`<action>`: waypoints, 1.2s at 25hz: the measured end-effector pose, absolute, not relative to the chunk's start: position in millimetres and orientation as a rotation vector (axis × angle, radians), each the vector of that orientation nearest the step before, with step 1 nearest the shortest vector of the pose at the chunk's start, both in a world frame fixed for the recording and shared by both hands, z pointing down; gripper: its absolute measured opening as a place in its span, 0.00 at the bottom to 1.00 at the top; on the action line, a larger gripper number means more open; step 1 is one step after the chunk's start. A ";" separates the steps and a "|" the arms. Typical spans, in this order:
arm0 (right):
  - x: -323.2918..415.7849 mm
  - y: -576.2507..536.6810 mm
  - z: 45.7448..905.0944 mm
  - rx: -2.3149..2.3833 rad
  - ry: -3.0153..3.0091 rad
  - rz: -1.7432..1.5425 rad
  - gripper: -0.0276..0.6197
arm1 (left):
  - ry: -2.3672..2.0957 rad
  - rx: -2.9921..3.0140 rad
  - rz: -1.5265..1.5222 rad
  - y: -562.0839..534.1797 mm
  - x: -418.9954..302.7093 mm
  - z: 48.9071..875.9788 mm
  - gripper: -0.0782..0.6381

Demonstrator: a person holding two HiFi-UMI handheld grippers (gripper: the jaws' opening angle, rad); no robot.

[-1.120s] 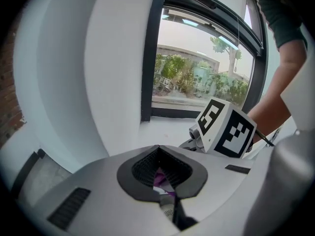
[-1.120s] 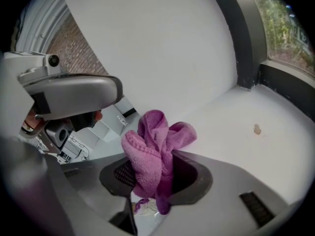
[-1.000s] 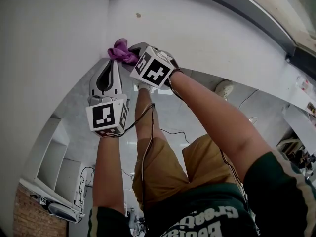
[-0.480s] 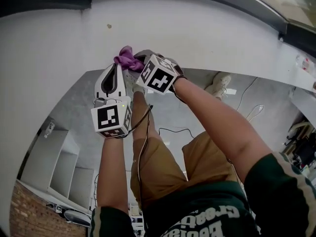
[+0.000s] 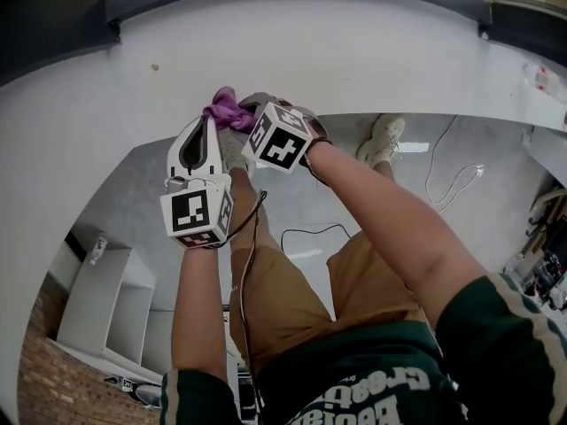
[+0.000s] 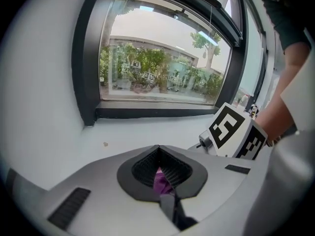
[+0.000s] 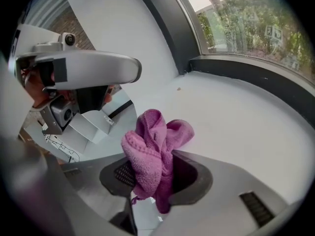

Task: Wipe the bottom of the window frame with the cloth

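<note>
1. Since a second ago, both grippers have brought the cloth (image 5: pixel 226 109) to the white sill (image 5: pixel 372 60). The dark window frame (image 5: pixel 53 34) is now in view, but wiping looks unstarted.
2. Left gripper (image 5: pixel 211 122): jaws closed, pinching a purple sliver.
3. The cloth is bunched, its long axis along the right jaws and its free end pointing windowward.
4. Right gripper (image 5: pixel 251 104): jaws clamped round the cloth's middle.

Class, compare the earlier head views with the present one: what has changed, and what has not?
The left gripper and right gripper slid the cloth rightward along the sill, past the speck, which now lies to their left. Both stay shut on the cloth.
</note>
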State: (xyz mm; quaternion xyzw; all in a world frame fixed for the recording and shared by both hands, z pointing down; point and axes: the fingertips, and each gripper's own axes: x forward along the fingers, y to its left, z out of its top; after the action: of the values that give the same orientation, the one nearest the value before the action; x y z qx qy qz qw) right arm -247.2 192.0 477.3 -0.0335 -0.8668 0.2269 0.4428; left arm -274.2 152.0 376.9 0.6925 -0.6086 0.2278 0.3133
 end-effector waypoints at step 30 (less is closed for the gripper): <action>-121.6 158.1 480.6 0.148 -2.079 0.603 0.30 | -1.346 2.008 0.722 104.7 -144.8 383.2 0.12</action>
State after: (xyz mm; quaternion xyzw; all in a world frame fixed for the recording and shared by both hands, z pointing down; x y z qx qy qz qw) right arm -121.6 158.1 480.6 0.0602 -0.8472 0.2456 0.4672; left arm -144.8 104.7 383.2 0.7581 -0.5083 0.2726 0.3044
